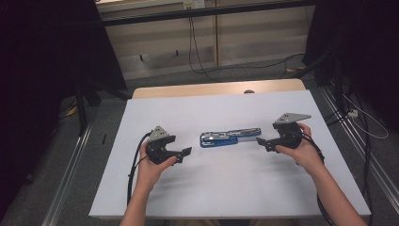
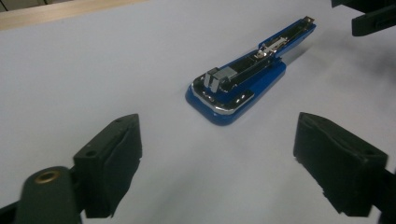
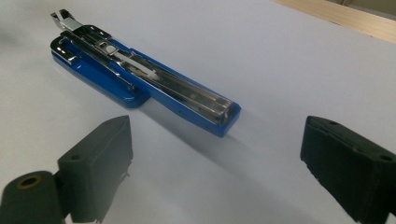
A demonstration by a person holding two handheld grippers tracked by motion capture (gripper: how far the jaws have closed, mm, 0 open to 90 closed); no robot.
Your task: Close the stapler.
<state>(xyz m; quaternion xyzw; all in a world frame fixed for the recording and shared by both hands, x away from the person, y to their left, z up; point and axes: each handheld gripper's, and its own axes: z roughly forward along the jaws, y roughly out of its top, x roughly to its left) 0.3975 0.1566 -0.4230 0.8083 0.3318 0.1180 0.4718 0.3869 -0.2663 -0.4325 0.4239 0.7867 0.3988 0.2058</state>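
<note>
Apart, left gripper (image 1: pixel 187 151) and right gripper (image 1: pixel 259 141) gape wide, empty, flanking the blue stapler (image 1: pixel 229 136).

stapler (image 1: pixel 230 137) on table (image 1: pixel 211 188), between grippers

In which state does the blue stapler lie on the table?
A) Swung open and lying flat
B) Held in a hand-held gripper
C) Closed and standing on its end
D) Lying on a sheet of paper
A: the stapler lies flat, opened out, its metal staple channel facing up, touching neither hand-held gripper.
</note>
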